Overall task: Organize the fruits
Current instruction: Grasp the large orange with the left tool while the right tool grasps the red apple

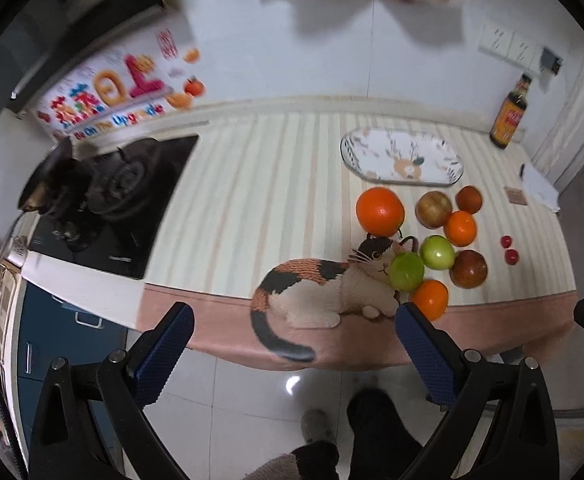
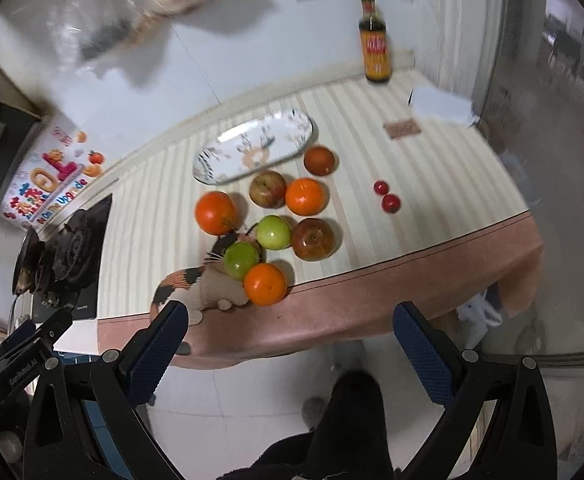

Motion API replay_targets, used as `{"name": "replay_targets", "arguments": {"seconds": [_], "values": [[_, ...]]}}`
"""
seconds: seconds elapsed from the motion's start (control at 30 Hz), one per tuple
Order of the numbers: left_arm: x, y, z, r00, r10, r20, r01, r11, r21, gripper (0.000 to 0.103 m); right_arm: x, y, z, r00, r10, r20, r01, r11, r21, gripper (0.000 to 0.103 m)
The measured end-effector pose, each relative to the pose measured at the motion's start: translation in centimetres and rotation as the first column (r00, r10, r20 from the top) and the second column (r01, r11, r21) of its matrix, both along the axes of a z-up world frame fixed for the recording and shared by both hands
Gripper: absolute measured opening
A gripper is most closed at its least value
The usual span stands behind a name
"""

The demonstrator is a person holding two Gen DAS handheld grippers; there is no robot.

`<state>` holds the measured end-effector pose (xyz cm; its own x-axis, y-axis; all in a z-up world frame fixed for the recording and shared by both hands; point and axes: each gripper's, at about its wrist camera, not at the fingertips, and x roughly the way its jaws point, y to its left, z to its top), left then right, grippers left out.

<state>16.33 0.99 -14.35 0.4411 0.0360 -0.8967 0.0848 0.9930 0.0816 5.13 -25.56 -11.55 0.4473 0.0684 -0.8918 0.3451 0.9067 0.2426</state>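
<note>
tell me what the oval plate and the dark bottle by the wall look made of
Oval plate: likely glazed ceramic or melamine, glossy white with a printed floral pattern and light sheen. Dark bottle: apparently glass, though plastic is possible; shiny dark body, paper-like orange label.

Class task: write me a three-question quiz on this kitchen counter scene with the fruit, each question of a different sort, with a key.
1. True or false: the oval plate already holds fruit.
2. How many green apples lie on the counter?
3. The bottle stands: A) by the back wall, B) on the stove, C) on the floor.

Key: 1 false, it is bare. 2 two. 3 A.

Both the left gripper and right gripper are open.
</note>
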Motion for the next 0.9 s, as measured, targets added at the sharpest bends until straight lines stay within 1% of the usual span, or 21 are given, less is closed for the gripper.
{"name": "replay_targets", "arguments": {"seconds": [0.03,0.13,0.2,0.23,0.33,0.4,0.43,0.5,0.6,0.7,0.73,0.8,0.83,0.87,0.9], "values": [[0.8,-0.3,-0.6,1.0,0.004,-0.017,-0.004,1.0,-0.004,0.103,1.5,-0.5,-1.1,1.0,0.007,-0.012,-0.007,1.0,0.013,0.103],[5.2,-1.9,-3.1,0.995,0.025,-0.1,-0.028,0.999,-0.026,0.103,6.1,-1.8,-4.2,0.998,0.035,-0.053,-0.033,0.999,0.038,0.103],[8.5,-3.1,-5.0,0.984,0.042,-0.176,-0.052,0.997,-0.052,0.103,9.4,-2.7,-6.3,0.995,0.055,-0.087,-0.049,0.997,0.066,0.103],[9.6,-3.4,-5.7,0.98,0.047,-0.195,-0.059,0.996,-0.059,0.103,11.0,-3.1,-7.3,0.992,0.071,-0.103,-0.062,0.994,0.087,0.103],[14.2,-5.2,-9.1,0.95,0.058,-0.306,-0.088,0.992,-0.085,0.103,15.9,-3.6,-9.9,0.981,0.135,-0.141,-0.116,0.984,0.133,0.103],[16.5,-6.0,-10.9,0.932,0.066,-0.356,-0.106,0.99,-0.095,0.103,18.8,-3.6,-11.2,0.972,0.182,-0.151,-0.161,0.977,0.141,0.103],[17.8,-6.5,-12.1,0.92,0.068,-0.385,-0.118,0.987,-0.108,0.103,20.1,-3.6,-11.9,0.966,0.203,-0.159,-0.181,0.974,0.139,0.103],[20.1,-7.1,-14.5,0.889,0.081,-0.451,-0.163,0.976,-0.144,0.103,22.2,-3.4,-12.9,0.955,0.239,-0.175,-0.216,0.966,0.139,0.103],[22.1,-7.9,-17.1,0.853,0.089,-0.514,-0.205,0.963,-0.174,0.102,25.4,-3.2,-14.8,0.936,0.283,-0.207,-0.26,0.956,0.134,0.103],[23.4,-8.8,-19.4,0.826,0.085,-0.557,-0.227,0.955,-0.19,0.102,27.3,-3.2,-16.2,0.92,0.31,-0.239,-0.285,0.949,0.133,0.101],[23.6,-8.9,-19.8,0.822,0.082,-0.563,-0.227,0.955,-0.192,0.102,28.0,-3.2,-16.7,0.916,0.317,-0.245,-0.291,0.947,0.136,0.101],[24.0,-9.4,-20.7,0.819,0.078,-0.568,-0.219,0.958,-0.184,0.092,28.7,-3.4,-17.4,0.911,0.325,-0.254,-0.298,0.944,0.141,0.1],[24.0,-9.5,-21.0,0.819,0.076,-0.569,-0.216,0.959,-0.183,0.083,29.2,-3.4,-17.9,0.908,0.328,-0.261,-0.299,0.943,0.144,0.1],[24.0,-9.6,-21.4,0.817,0.068,-0.573,-0.21,0.96,-0.186,0.077,29.4,-3.5,-18.2,0.906,0.329,-0.266,-0.299,0.943,0.149,0.098],[23.9,-9.6,-21.5,0.819,0.064,-0.57,-0.208,0.959,-0.192,0.077,29.7,-3.4,-18.6,0.903,0.333,-0.272,-0.299,0.941,0.159,0.096]]}}
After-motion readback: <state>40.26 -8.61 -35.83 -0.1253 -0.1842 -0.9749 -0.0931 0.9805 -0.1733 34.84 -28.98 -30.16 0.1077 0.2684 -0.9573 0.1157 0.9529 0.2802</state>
